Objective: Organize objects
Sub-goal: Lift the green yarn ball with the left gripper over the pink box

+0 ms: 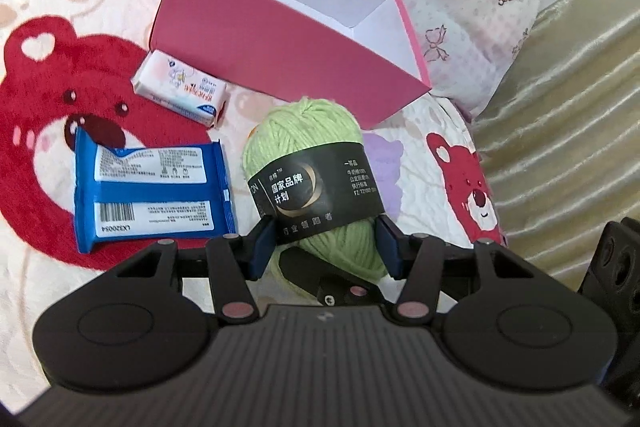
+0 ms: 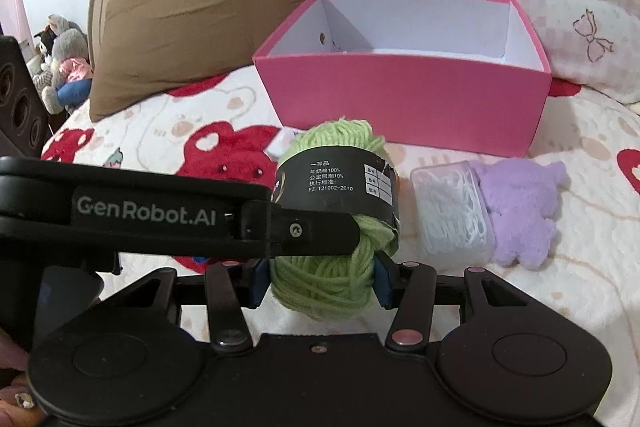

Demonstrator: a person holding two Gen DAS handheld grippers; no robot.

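Black band round the green yarn ball (image 1: 316, 163) between my left gripper (image 1: 326, 247) pads: large gold "国家品牌计划", below it "行业领跑者", small block to the right starting "一等品".

Same band (image 2: 340, 183) seen over my right gripper (image 2: 320, 281): "一等品", "牛奶棉100%", "公定回潮10%", "执行标准:", "FZ/T21002-2010".

Arm of my left gripper crossing in front of my right one: white "GenRobot.AI" (image 2: 146, 215).

Blue packet (image 1: 154, 187), left of my left gripper: barcode with "LX320054" upside down; rest too small to read.

Small pale packet (image 1: 180, 87), beyond the blue one: red print, unreadable.
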